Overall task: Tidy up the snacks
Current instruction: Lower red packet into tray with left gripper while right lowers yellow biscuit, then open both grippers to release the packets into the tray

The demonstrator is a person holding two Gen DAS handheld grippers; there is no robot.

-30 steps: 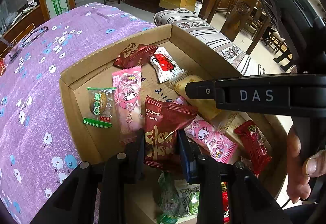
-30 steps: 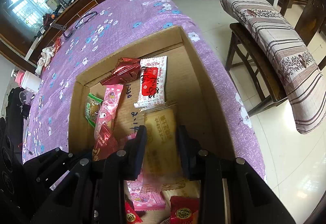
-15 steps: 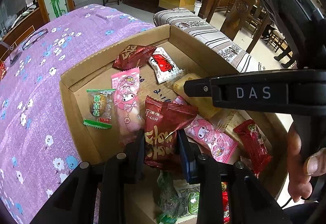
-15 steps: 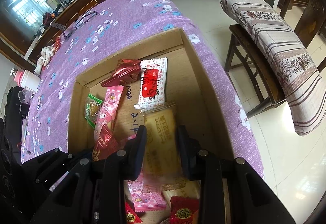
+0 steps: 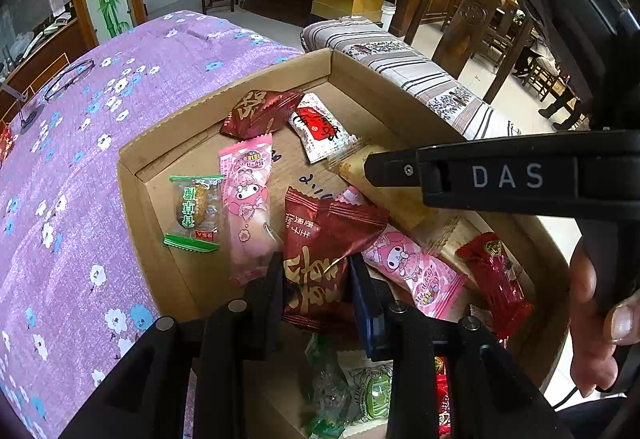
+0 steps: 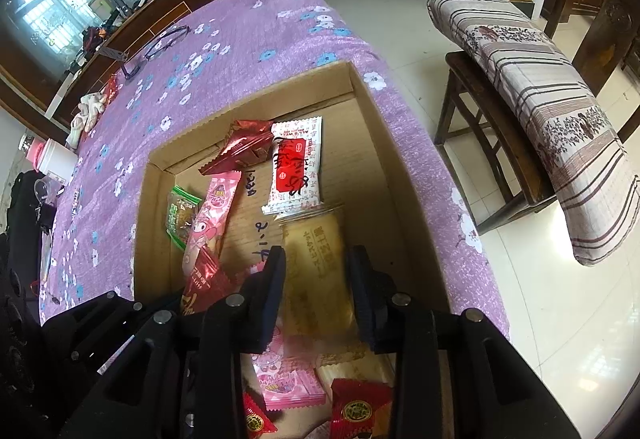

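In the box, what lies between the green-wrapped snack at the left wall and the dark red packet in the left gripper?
A pink cartoon-print packet lies lengthwise between the green-wrapped snack and the dark red packet in the left gripper; the left wrist view shows it best.

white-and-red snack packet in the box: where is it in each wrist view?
Left wrist: white-and-red packet upper centre, near the cardboard box's far wall.
Right wrist: same packet centre, just above the yellow biscuit pack.
Shared landmark: dark red packet touching its left.
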